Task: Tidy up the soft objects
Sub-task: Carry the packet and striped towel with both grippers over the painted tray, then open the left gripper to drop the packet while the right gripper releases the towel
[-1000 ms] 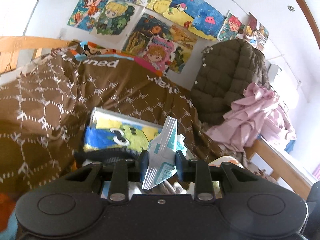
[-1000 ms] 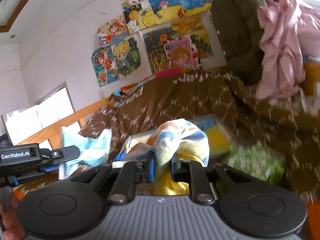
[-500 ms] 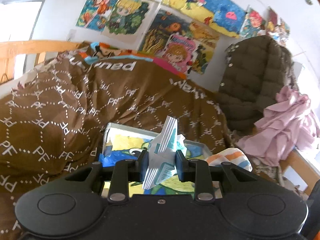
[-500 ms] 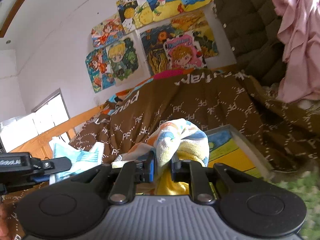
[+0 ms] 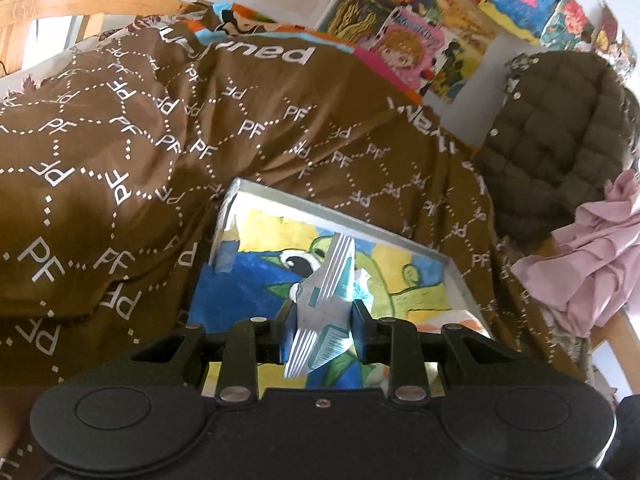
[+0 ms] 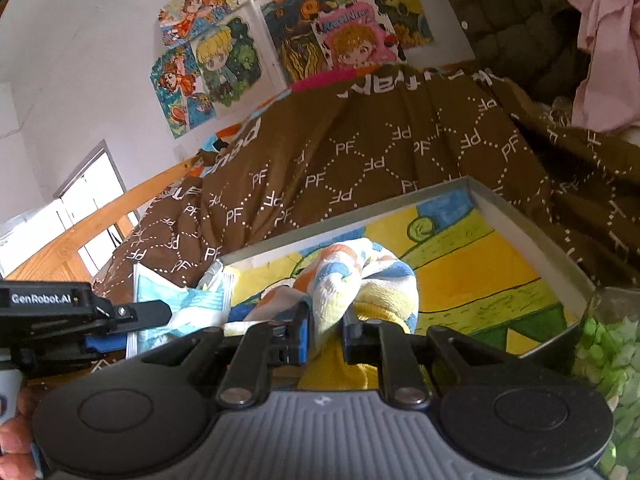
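A white-and-teal tissue pack (image 5: 326,300) is pinched between the narrowed jaws of the left gripper (image 5: 323,322), and a bunched, colourfully patterned towel (image 6: 360,276) is clamped in the nearly closed right gripper (image 6: 323,334). Both are held above a shallow tray (image 6: 532,224) lined with a yellow, blue and green drawing, set on a brown "PF"-patterned blanket (image 5: 132,152). The tray's left end is approached by both loads at once, so a collision or tangle is judged possible. If released too high, the towel is likely to unfurl over the rim, and the light pack could be knocked out onto the soft, uneven blanket.
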{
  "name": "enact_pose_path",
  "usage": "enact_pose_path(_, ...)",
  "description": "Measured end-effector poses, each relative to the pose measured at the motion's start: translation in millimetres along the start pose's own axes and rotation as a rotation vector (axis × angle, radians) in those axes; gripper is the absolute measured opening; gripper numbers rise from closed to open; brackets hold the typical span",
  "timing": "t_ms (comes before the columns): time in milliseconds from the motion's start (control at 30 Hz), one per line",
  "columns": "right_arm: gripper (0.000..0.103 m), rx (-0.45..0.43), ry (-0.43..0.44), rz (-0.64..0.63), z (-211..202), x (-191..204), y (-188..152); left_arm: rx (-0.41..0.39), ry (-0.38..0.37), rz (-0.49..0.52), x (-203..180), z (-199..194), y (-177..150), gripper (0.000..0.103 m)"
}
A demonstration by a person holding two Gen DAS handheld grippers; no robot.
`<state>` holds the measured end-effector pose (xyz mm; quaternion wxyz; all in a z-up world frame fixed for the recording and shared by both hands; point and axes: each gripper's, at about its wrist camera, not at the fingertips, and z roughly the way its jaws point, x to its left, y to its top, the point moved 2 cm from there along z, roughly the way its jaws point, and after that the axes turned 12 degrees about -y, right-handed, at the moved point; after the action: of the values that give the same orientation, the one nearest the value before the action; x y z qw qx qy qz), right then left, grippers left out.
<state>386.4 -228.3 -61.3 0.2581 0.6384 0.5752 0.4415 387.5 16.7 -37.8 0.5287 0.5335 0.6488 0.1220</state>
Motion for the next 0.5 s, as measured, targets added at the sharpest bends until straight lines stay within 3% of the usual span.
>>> enact_pose_path(333, 0.019, 0.08, -0.012, -0.026, 17, 3, 1, 0.106, 0.058, -0.019, 6, 22, -9, 0.031)
enact_pose_path(500, 0.029, 0.098, -0.027, -0.027, 18, 2, 1, 0.116, 0.056, -0.002, 3, 23, -10, 0.033)
